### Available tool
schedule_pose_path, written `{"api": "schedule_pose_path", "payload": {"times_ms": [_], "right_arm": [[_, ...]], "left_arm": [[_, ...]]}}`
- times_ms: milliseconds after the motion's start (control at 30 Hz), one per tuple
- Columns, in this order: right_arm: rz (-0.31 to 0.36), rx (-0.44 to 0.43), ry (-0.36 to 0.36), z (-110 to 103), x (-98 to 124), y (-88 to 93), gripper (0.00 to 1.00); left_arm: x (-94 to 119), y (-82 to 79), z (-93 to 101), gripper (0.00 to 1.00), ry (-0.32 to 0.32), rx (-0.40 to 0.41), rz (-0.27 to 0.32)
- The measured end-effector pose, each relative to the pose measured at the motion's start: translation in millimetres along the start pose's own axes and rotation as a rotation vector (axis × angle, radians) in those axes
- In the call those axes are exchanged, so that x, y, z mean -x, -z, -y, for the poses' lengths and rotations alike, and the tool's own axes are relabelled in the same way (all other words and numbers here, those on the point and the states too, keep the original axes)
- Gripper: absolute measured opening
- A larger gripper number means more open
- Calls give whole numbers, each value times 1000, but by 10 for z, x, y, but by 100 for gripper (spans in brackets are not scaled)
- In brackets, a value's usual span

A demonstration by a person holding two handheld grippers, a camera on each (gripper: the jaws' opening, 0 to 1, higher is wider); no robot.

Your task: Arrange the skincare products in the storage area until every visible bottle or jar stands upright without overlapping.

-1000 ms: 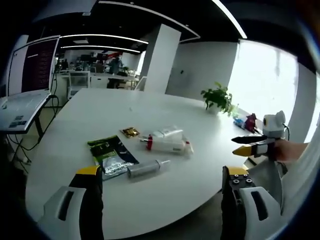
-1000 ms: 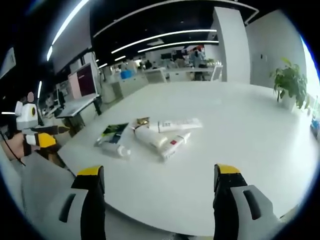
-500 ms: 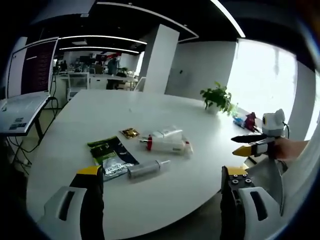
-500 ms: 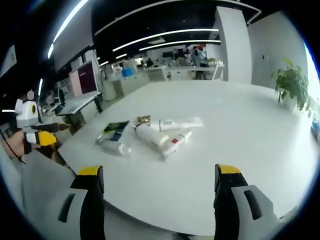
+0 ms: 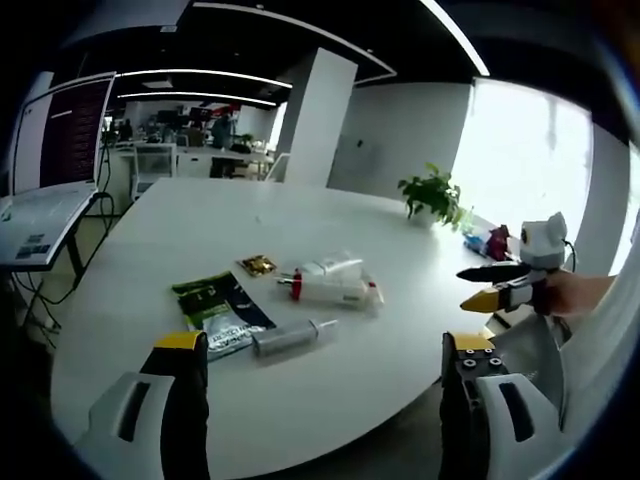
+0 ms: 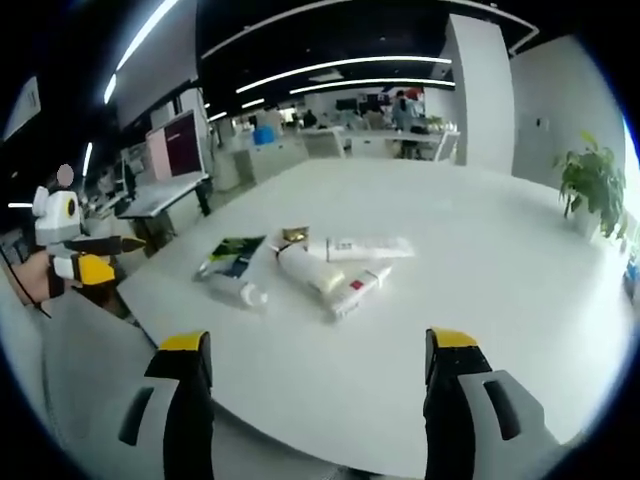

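Both hand-held grippers — left [image 5: 318, 352], right [image 6: 313, 345] — jaws spread, above table [image 6: 480, 290]; tubes [image 6: 318, 272] apparently flat

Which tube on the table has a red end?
The white tube in the middle of the pile, with its red tip pointing toward the green packet. The grey tube nearer the left gripper has none.

open-plan office — desk rows [image 5: 190, 158], monitor [image 6: 172, 148], ceiling light strips [image 6: 330, 68], potted plant [image 5: 432, 196]
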State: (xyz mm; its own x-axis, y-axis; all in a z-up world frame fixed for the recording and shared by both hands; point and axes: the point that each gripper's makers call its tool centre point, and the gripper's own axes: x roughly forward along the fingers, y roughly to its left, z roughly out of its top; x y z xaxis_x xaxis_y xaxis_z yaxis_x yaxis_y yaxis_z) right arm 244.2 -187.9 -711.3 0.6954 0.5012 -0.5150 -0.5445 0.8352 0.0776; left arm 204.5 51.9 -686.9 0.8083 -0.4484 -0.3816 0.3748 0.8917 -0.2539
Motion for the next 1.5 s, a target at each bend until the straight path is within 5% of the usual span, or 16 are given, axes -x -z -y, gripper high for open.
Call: {"api": "schedule_pose_path", "payload": {"times_ms": [1500], "right_arm": [[-111, 192, -91, 38, -581, -419, 74]], "left_arm": [[9, 18, -74, 87, -37, 24, -11]]}}
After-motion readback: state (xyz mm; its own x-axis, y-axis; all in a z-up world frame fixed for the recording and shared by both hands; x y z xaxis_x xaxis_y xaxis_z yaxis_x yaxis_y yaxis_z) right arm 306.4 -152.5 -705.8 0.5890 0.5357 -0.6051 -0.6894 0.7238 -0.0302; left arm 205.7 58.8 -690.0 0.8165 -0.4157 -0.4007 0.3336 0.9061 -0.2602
